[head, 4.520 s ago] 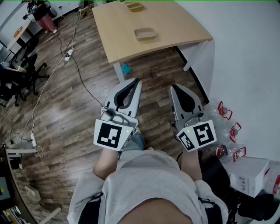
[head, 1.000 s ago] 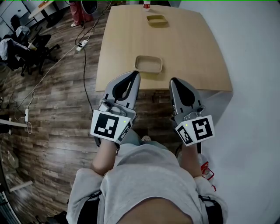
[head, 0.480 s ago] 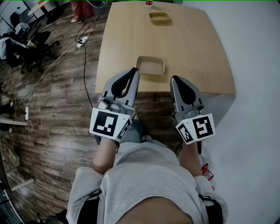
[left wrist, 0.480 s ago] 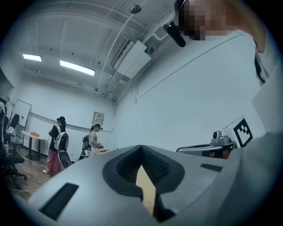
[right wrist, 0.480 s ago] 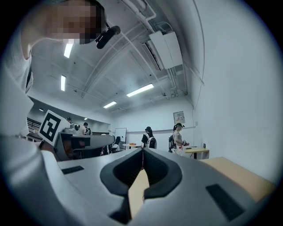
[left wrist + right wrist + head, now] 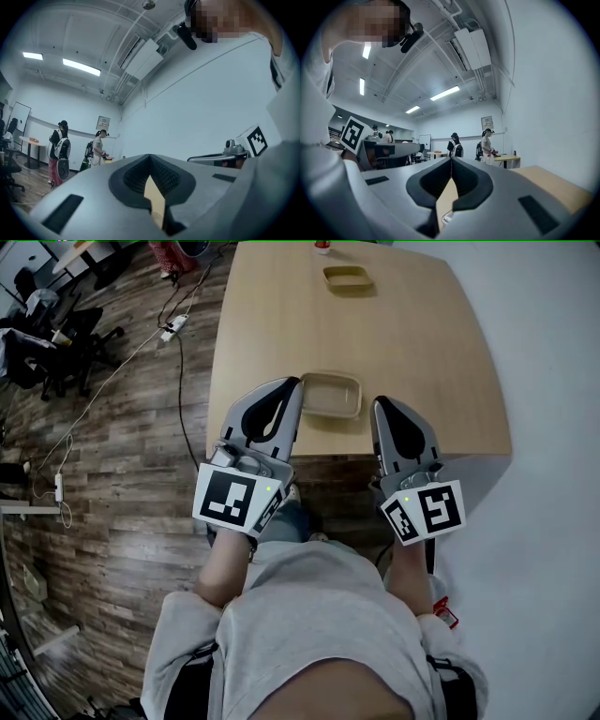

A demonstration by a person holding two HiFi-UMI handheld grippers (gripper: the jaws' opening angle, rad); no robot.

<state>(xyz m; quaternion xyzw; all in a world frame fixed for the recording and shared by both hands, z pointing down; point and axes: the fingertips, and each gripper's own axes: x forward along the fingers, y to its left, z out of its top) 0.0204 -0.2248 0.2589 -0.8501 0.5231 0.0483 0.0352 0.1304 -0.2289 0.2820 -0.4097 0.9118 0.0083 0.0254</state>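
Note:
Both hand-held grippers are raised side by side in front of the person's body, jaws closed and holding nothing. In the head view the left gripper [image 6: 287, 390] has its tip over the front edge of a light wooden table [image 6: 431, 371], just left of a shallow tan tray [image 6: 330, 395]. The right gripper [image 6: 382, 409] ends just right of that tray. A second tan tray [image 6: 348, 278] and a small red-capped item [image 6: 322, 246] sit at the table's far end. Seen from their own cameras, the left gripper [image 6: 150, 157] and the right gripper [image 6: 451, 160] point level across the room.
Dark wood floor [image 6: 112, 474] lies to the left, with cables and a power strip [image 6: 172, 329] and office chairs [image 6: 47, 343]. A white wall [image 6: 553, 427] runs along the right. A small red item [image 6: 445, 611] lies on the floor. People stand far back [image 6: 60, 150].
The person has moved up to the table. It and the near tray have come closer, and the gripper tips now reach its front edge. Both grippers stay shut.

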